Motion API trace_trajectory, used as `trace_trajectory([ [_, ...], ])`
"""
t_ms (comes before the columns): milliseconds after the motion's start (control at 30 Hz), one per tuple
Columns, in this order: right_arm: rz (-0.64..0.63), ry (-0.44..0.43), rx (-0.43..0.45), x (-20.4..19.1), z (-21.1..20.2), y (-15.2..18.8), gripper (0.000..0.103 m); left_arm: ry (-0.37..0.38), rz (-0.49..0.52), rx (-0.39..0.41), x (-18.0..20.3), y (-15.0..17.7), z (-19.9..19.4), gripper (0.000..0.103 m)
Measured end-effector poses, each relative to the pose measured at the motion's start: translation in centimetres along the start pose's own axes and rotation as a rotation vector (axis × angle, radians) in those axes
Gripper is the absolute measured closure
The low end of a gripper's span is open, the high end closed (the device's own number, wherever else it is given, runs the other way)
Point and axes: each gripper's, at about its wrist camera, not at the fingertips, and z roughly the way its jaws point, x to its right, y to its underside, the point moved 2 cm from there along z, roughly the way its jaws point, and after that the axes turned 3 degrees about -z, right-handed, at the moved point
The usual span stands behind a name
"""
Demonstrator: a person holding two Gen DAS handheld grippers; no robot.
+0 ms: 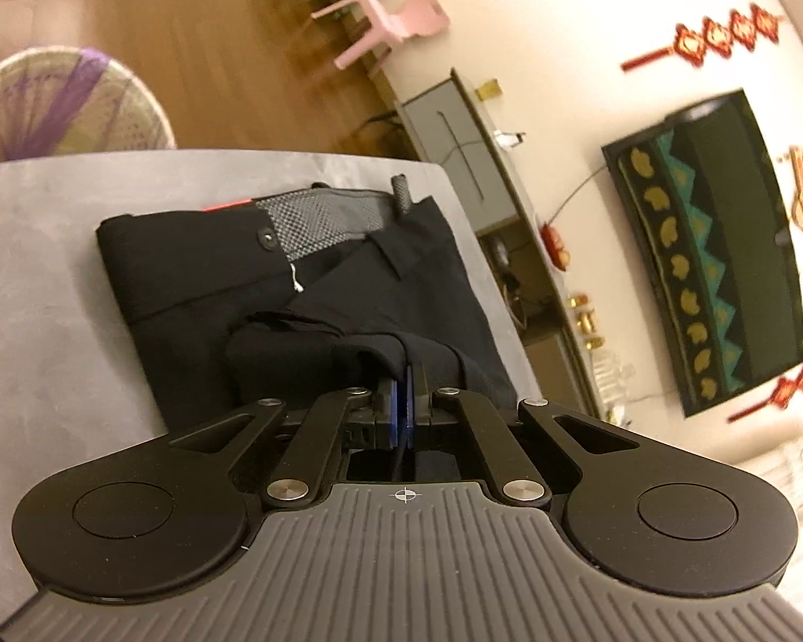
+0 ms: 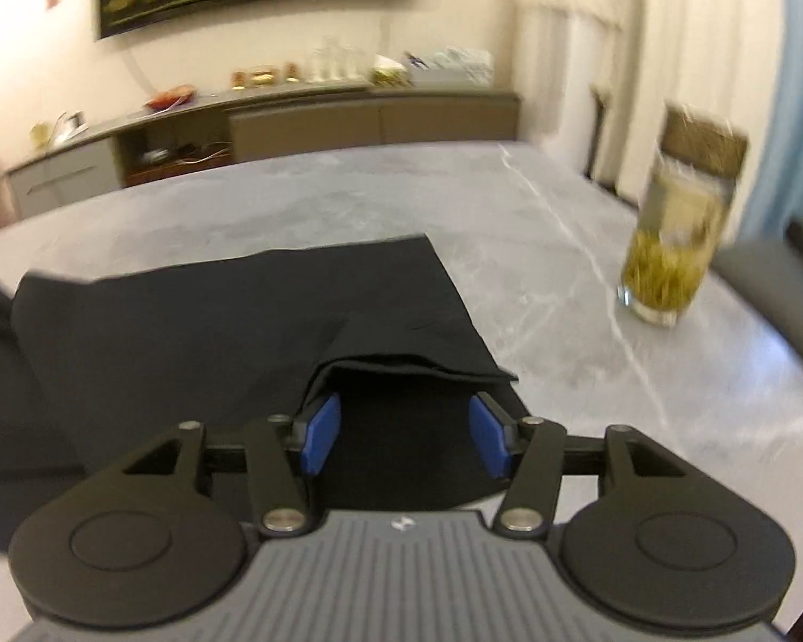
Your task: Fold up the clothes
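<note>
Trousers (image 1: pixel 305 289), black and folded, lie on the grey tabletop (image 1: pixel 43 278). My left tool (image 1: pixel 408 374) is clamped on a bunched fold of them. My right tool (image 2: pixel 404 430) stands open, blue pads (image 2: pixel 321 438) apart over the cloth's edge, gripping nothing; a glass (image 2: pixel 669 251) stands well apart.

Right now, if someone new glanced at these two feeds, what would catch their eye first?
Probably the black trousers lying folded on the grey marble table, waistband at the far end, with the left claw shut on a bunched fold. In the right view, the right claw stands open over a black corner, and a glass of yellow-green tea stands on the table to its right.
</note>
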Motion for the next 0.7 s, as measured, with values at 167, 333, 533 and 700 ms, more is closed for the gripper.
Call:
trace_trajectory([
  [167,-0.01,-0.076,0.05,-0.5,-3.5,0.7,0.044,-0.009,0.0,-0.017,0.2,0.1,0.9,0.103],
  [333,0.093,-0.218,-0.054,-0.4,-3.5,2.6,0.043,-0.003,0.02,-0.039,0.6,0.2,1.5,0.103],
  [533,-0.033,-0.232,-0.112,-3.6,-3.7,3.5,0.039,0.02,0.022,-0.051,0.9,0.1,1.3,0.103],
  [700,-0.137,-0.197,-0.122,-5.7,-3.7,4.1,0.097,0.033,0.04,-0.057,1.3,0.1,1.2,0.103],
])
